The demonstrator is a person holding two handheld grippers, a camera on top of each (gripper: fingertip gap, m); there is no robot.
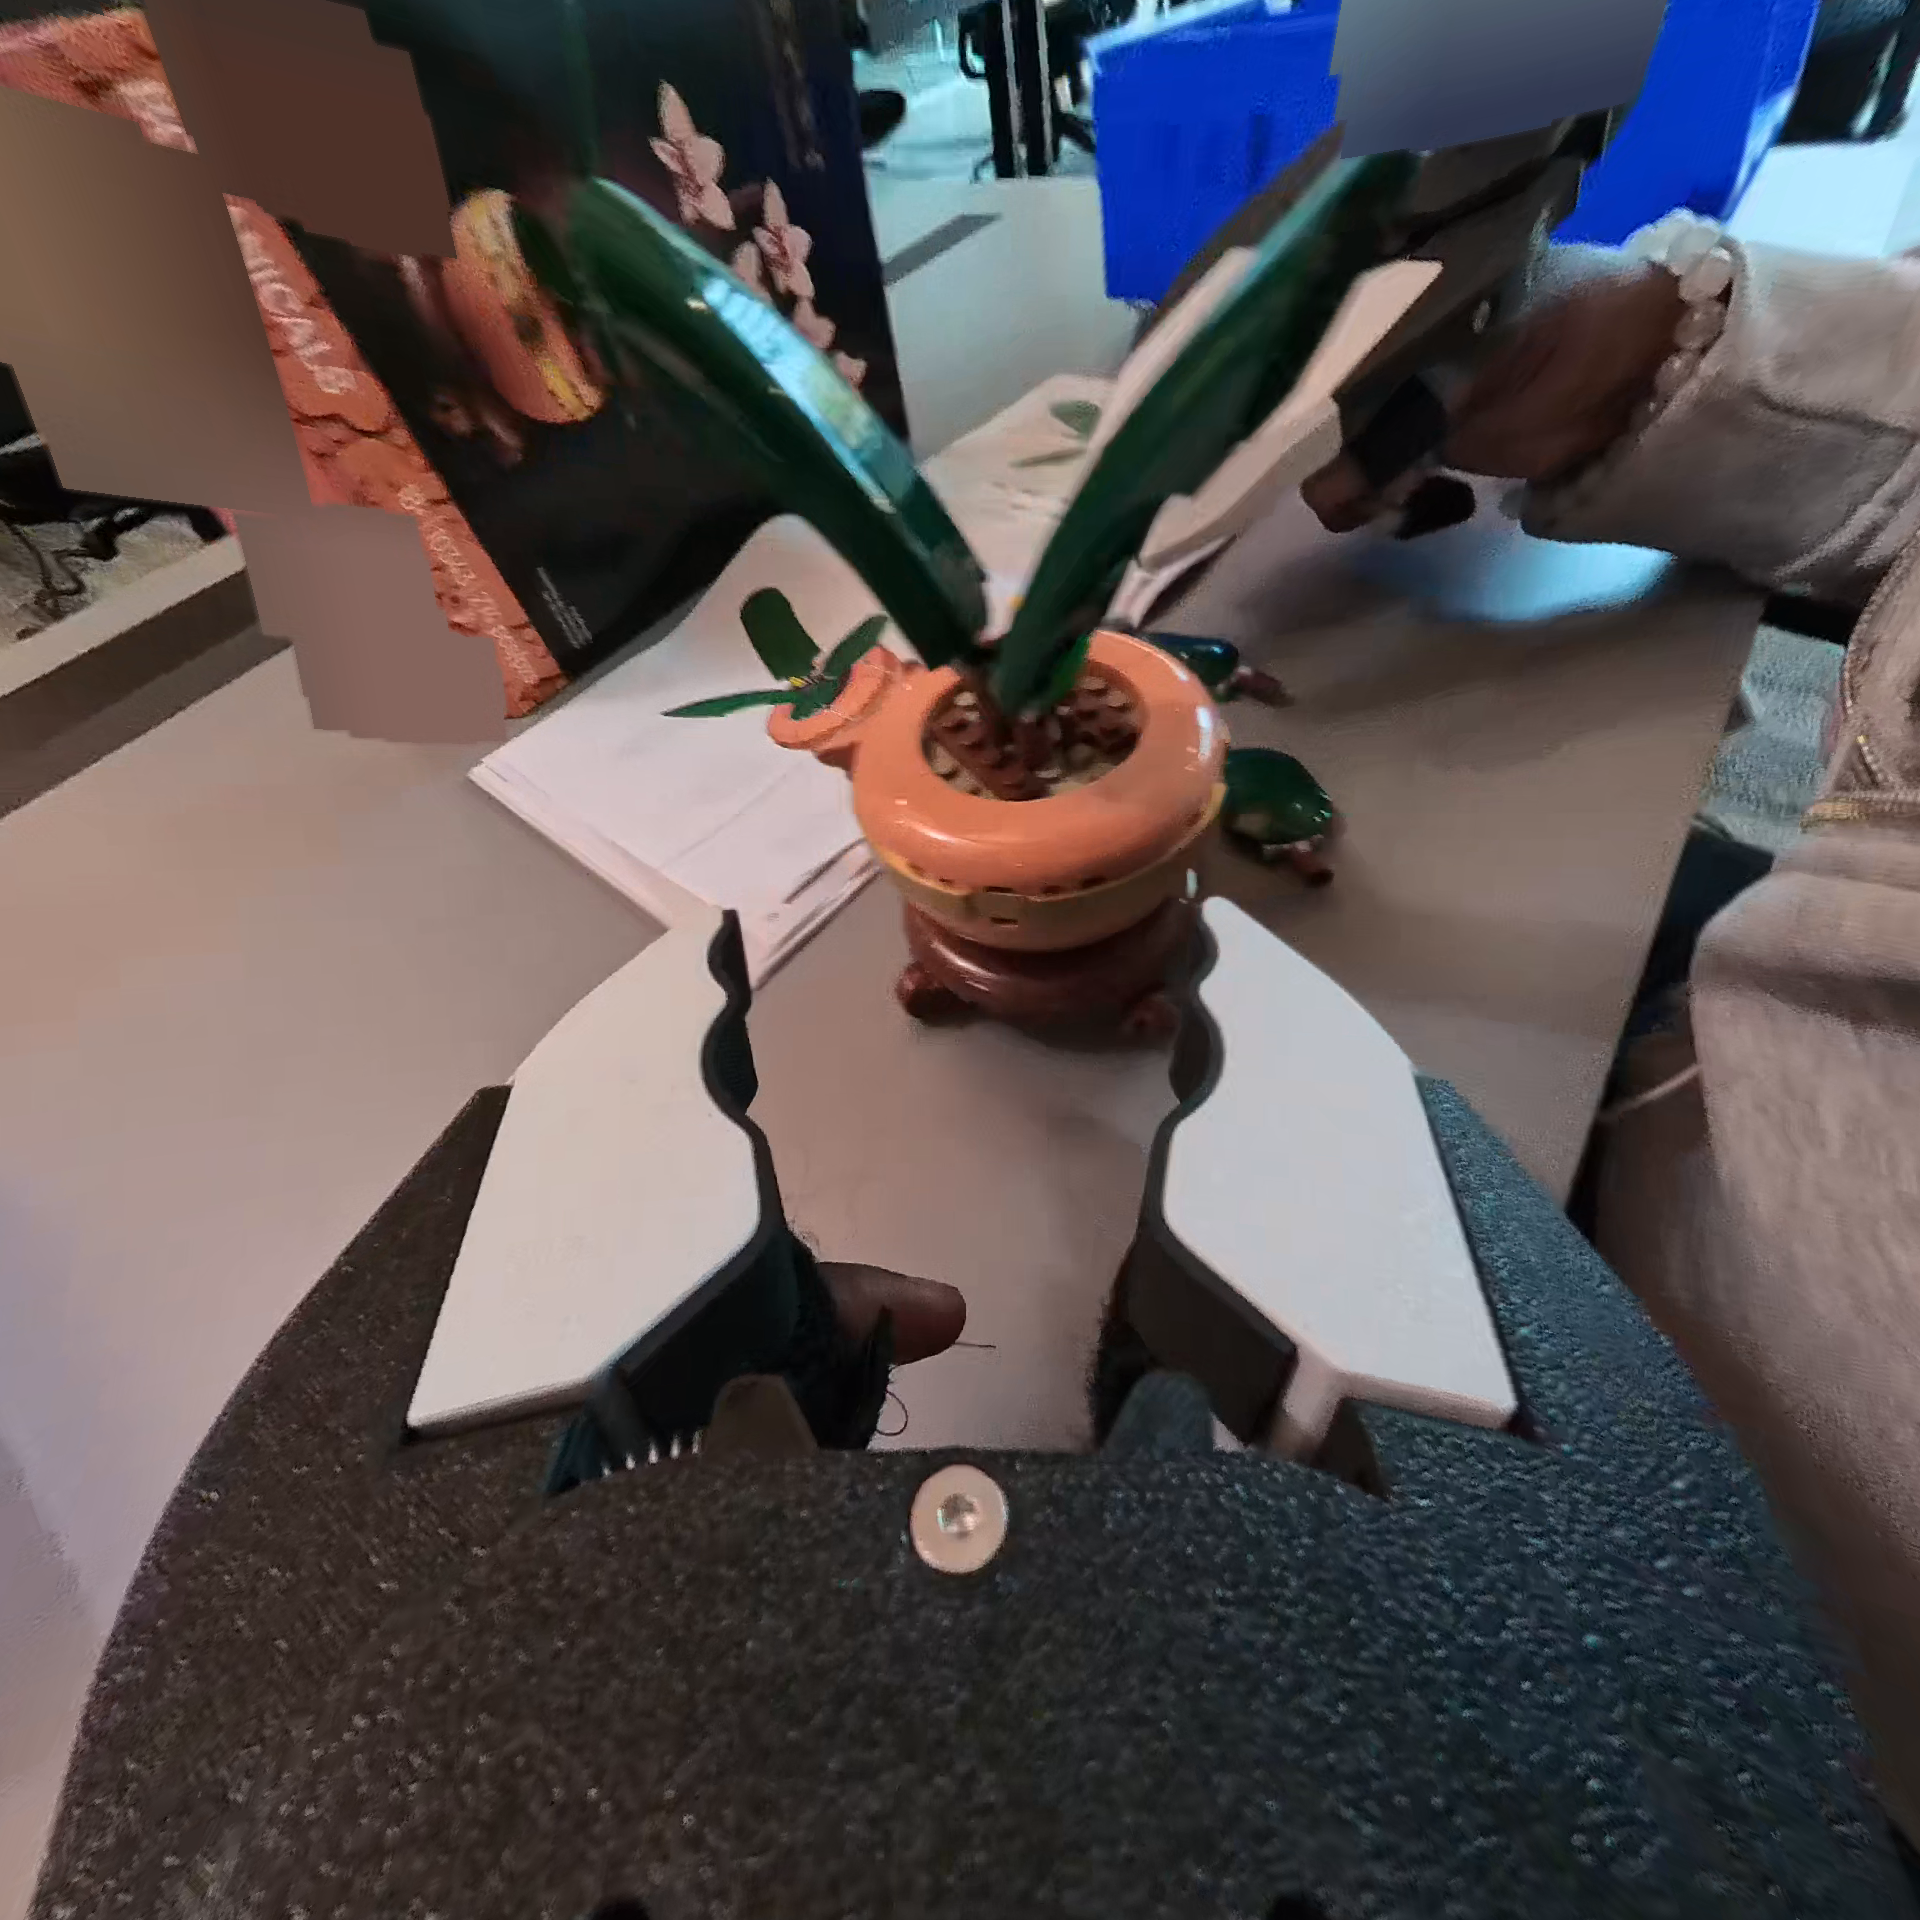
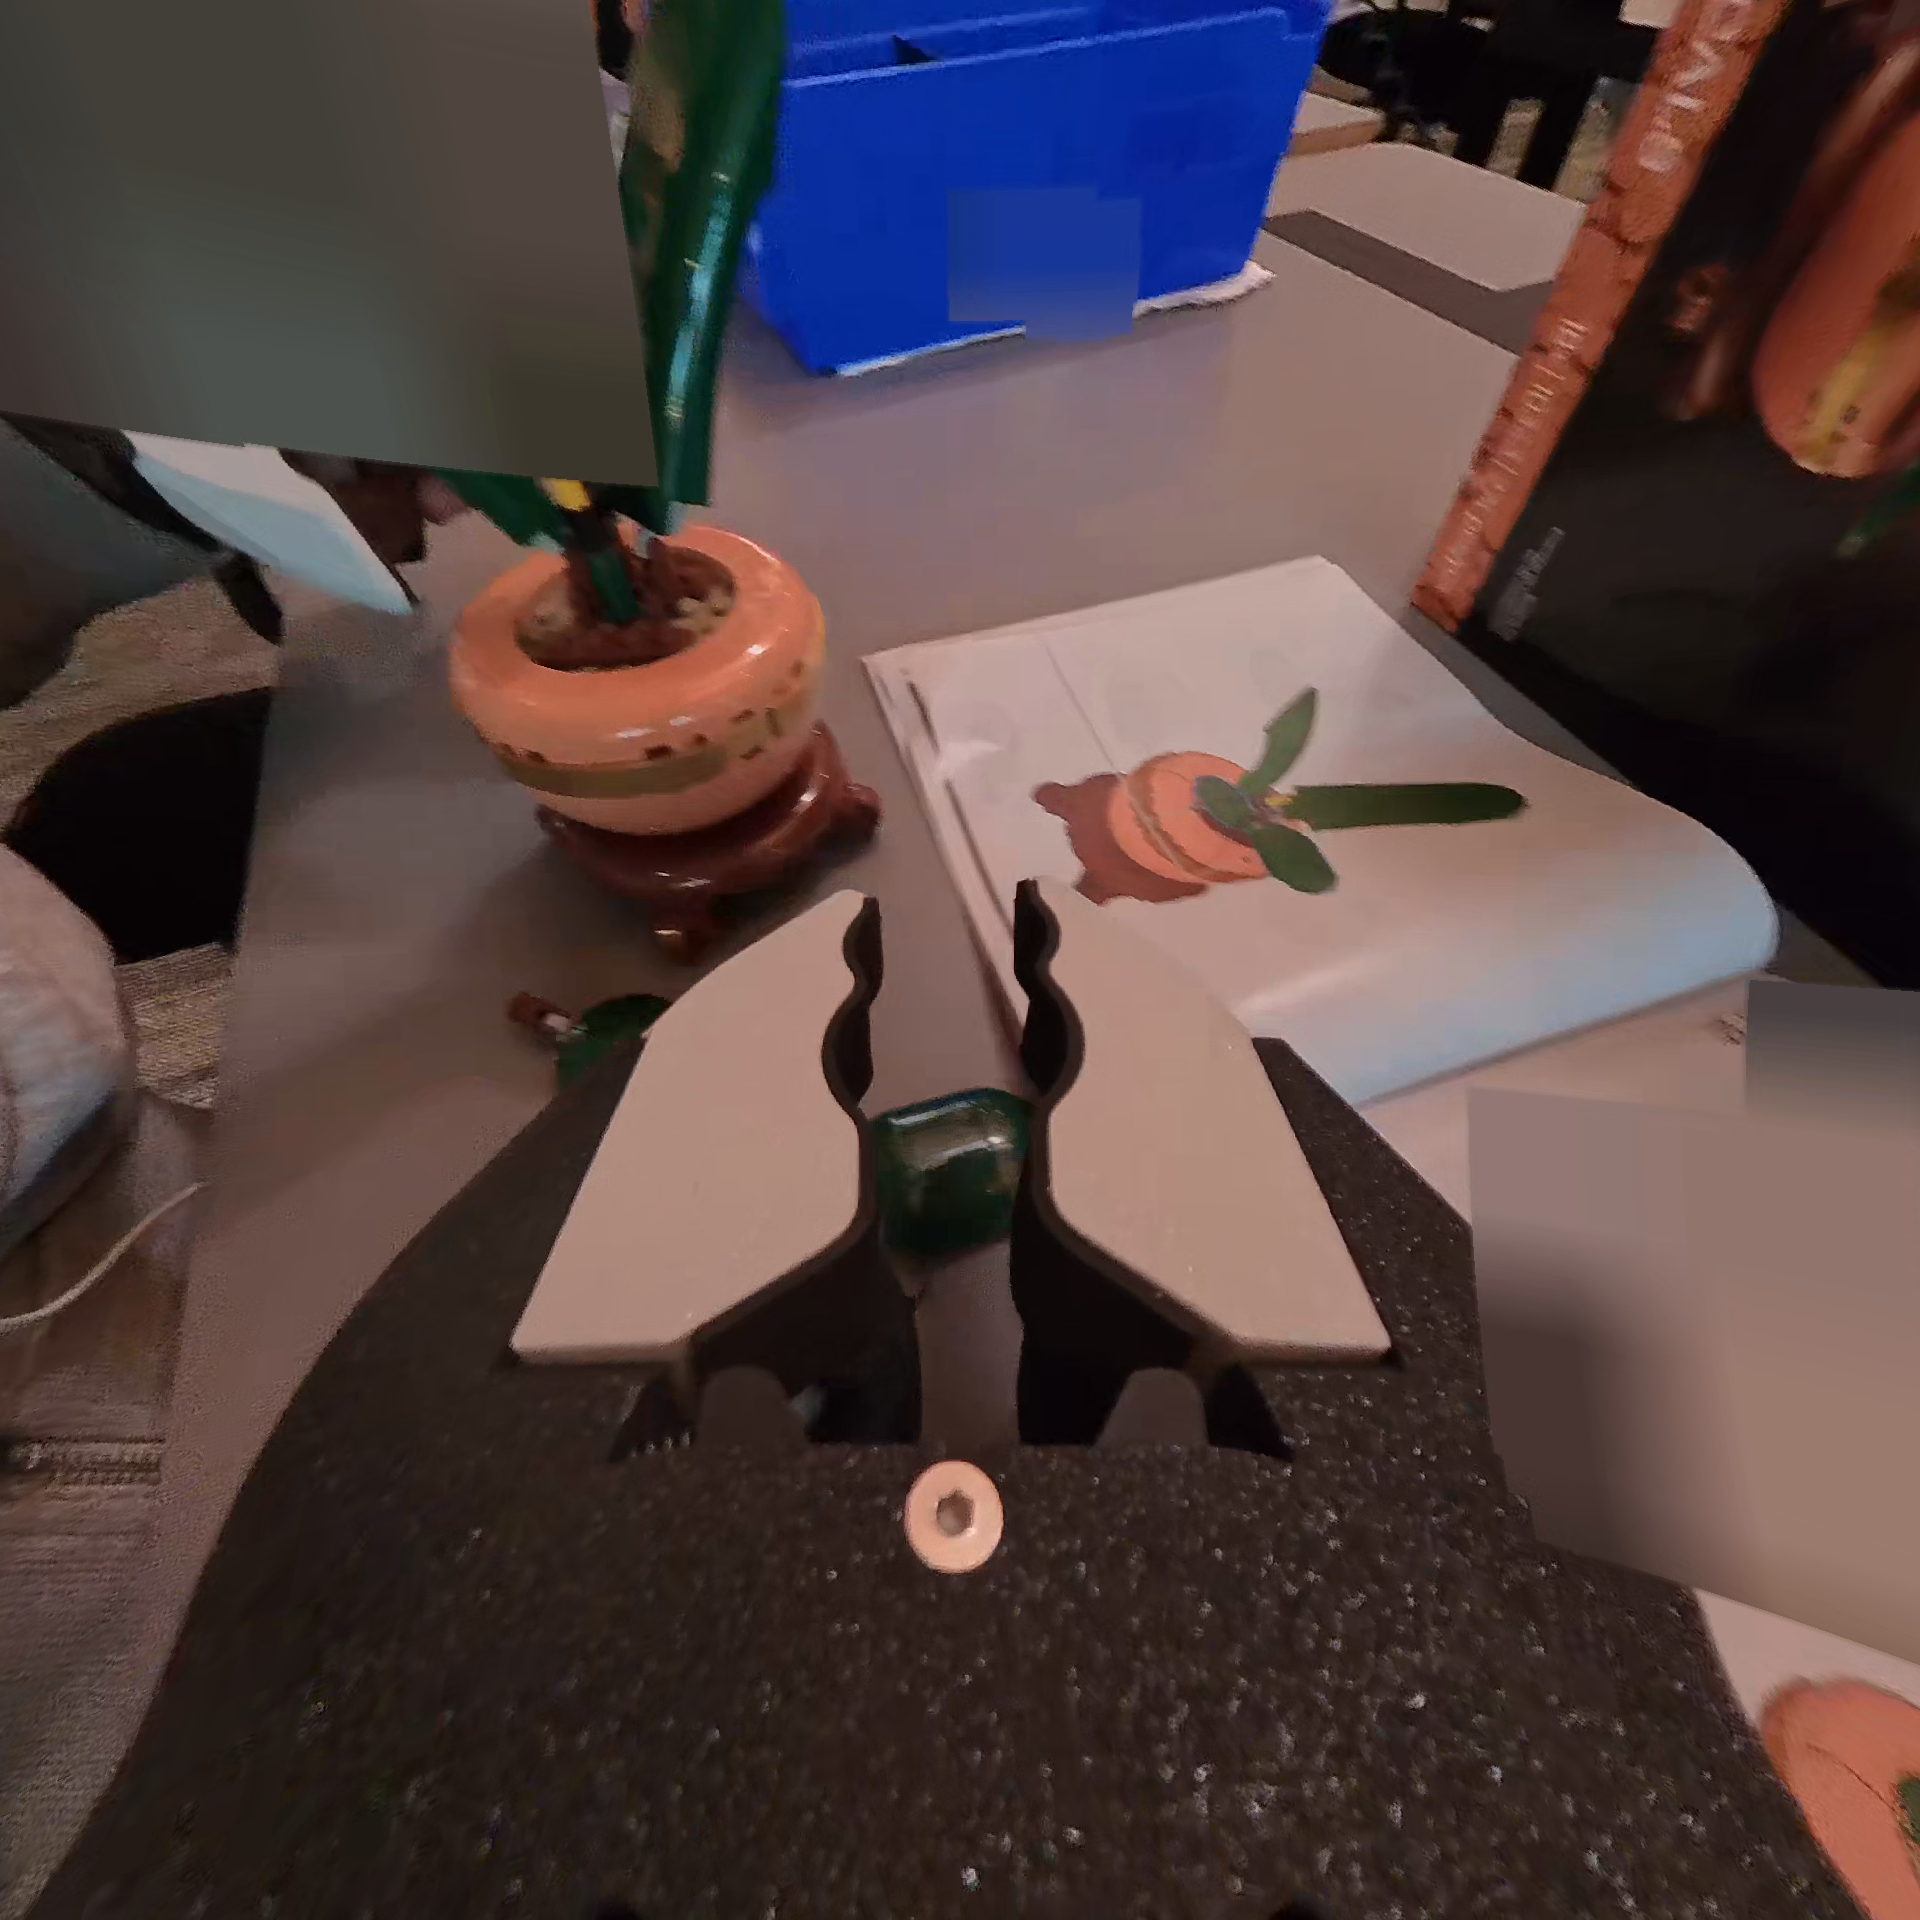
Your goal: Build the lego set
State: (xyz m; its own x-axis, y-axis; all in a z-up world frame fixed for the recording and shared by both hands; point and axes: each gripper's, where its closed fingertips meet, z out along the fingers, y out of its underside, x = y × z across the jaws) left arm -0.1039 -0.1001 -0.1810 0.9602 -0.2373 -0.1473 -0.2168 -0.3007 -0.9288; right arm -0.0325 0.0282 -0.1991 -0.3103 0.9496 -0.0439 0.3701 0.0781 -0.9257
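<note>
Left hand-held gripper (image 1: 961, 997) agape, right hand-held gripper (image 2: 948, 940) clamped.

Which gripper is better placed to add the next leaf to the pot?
The right gripper, probably: a dark green leaf piece already sits between its fingers. The left gripper is open and empty beside the orange brick-built pot, better placed to steady it.

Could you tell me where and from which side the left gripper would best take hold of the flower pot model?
Probably the brown base, straight ahead with the open left gripper: the flower pot model stands upright, and its two leaves block the top.
</note>
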